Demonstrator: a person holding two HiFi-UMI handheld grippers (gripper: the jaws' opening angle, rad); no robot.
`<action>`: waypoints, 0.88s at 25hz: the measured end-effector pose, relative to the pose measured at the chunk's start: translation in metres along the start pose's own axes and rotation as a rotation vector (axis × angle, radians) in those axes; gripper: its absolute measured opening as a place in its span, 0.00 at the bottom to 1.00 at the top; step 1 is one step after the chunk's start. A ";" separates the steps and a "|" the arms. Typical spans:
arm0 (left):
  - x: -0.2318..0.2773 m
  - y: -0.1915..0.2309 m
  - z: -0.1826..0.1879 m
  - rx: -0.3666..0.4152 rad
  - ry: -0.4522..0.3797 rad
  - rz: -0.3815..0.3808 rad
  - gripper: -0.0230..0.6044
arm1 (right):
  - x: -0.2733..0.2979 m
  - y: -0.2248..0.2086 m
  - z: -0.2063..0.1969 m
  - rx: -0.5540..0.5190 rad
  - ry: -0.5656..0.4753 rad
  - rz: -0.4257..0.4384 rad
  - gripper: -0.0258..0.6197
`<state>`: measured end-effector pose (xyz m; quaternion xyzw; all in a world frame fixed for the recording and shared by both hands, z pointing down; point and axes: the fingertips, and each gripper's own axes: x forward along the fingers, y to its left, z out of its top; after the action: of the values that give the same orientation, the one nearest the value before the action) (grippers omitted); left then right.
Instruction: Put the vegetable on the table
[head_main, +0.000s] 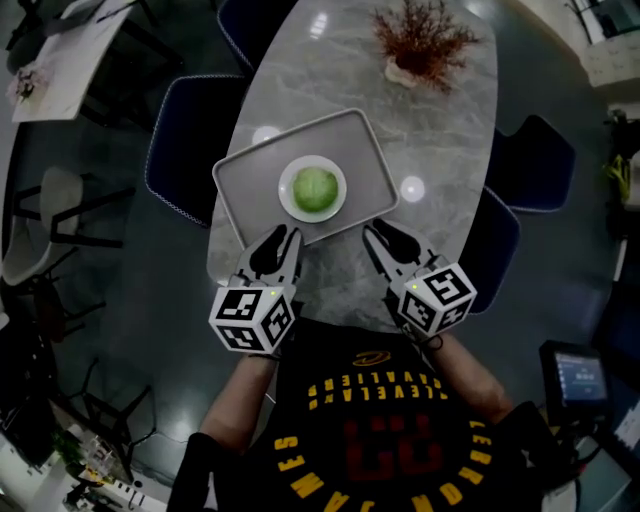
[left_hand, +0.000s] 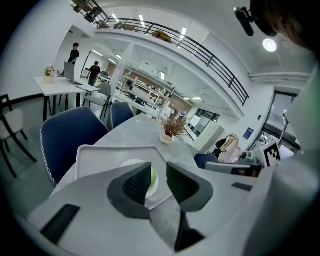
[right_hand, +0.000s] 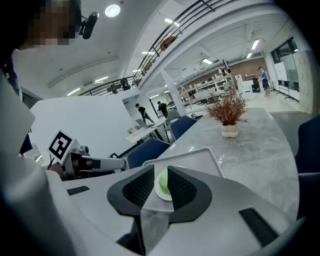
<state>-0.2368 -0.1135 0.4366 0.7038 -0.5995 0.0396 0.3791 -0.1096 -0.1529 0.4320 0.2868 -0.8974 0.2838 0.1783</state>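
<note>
A round green vegetable (head_main: 315, 188) lies on a small white plate (head_main: 287, 200) in the middle of a grey tray (head_main: 245, 180) on the marble table (head_main: 430, 130). My left gripper (head_main: 287, 238) hovers at the tray's near edge, slightly open and holding nothing. My right gripper (head_main: 377, 230) is at the tray's near right corner, also slightly open and holding nothing. In the left gripper view the vegetable (left_hand: 153, 176) shows through the gap of the left gripper (left_hand: 159, 177). Likewise, the right gripper view has the vegetable (right_hand: 163, 180) beyond the right gripper (right_hand: 160, 185).
A dried plant in a white pot (head_main: 420, 40) stands at the table's far end. Blue chairs (head_main: 180, 150) (head_main: 535, 160) flank the table. A white desk (head_main: 60, 60) is at the far left, and people stand in the background (left_hand: 94, 74).
</note>
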 end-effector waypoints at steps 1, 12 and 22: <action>0.004 0.006 -0.003 -0.014 0.011 0.002 0.17 | 0.004 -0.006 -0.005 0.015 0.012 -0.011 0.17; 0.031 0.065 -0.030 -0.149 0.174 0.006 0.17 | 0.041 -0.048 -0.043 0.150 0.113 -0.135 0.17; 0.065 0.085 -0.057 -0.206 0.323 -0.001 0.17 | 0.064 -0.069 -0.083 0.276 0.233 -0.161 0.17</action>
<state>-0.2697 -0.1326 0.5515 0.6458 -0.5314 0.0904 0.5407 -0.1037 -0.1752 0.5556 0.3448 -0.7974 0.4203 0.2619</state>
